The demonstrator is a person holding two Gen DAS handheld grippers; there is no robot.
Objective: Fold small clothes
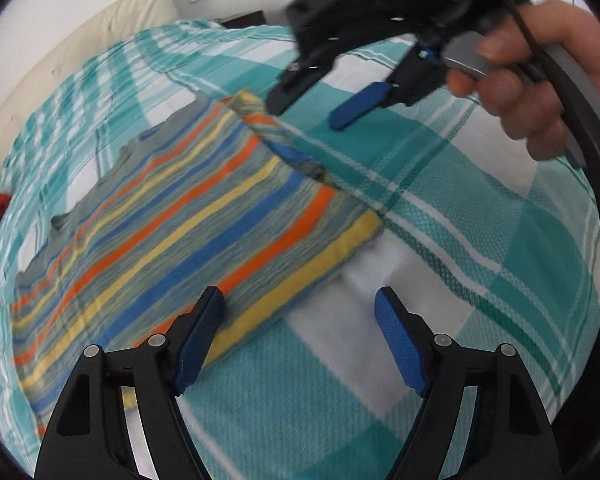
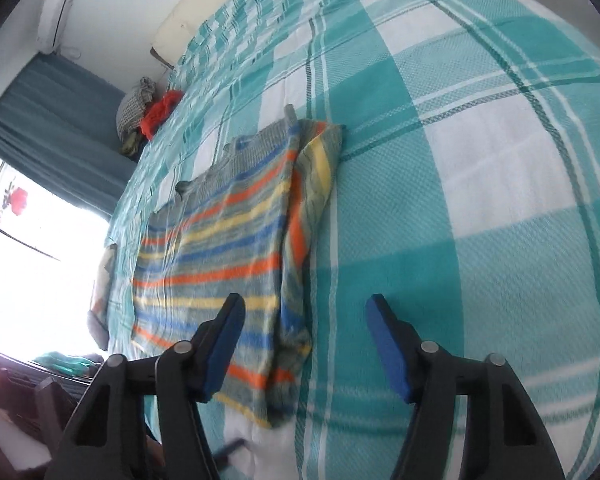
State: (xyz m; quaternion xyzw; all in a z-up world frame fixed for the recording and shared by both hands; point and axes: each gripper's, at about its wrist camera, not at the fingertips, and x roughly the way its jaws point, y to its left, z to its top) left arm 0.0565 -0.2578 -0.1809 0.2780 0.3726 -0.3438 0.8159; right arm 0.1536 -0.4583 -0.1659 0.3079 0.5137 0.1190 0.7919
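Observation:
A small striped garment [image 1: 188, 216] in orange, blue, yellow and grey lies flat on the teal-and-white checked bedspread [image 1: 480, 240], one side folded over itself. My left gripper [image 1: 300, 300] is open and empty just above the garment's near yellow edge. My right gripper [image 1: 320, 120] appears in the left wrist view, held by a hand, open above the garment's far corner. In the right wrist view the right gripper [image 2: 304, 312] is open and empty over the garment [image 2: 220, 248], near its folded right edge.
A cream headboard [image 1: 72, 64] stands behind the bed. A red cloth [image 2: 160, 114] and a checked bundle [image 2: 134, 110] lie at the far bed edge by a teal curtain [image 2: 60, 116]. A bright window [image 2: 32, 260] is on the left.

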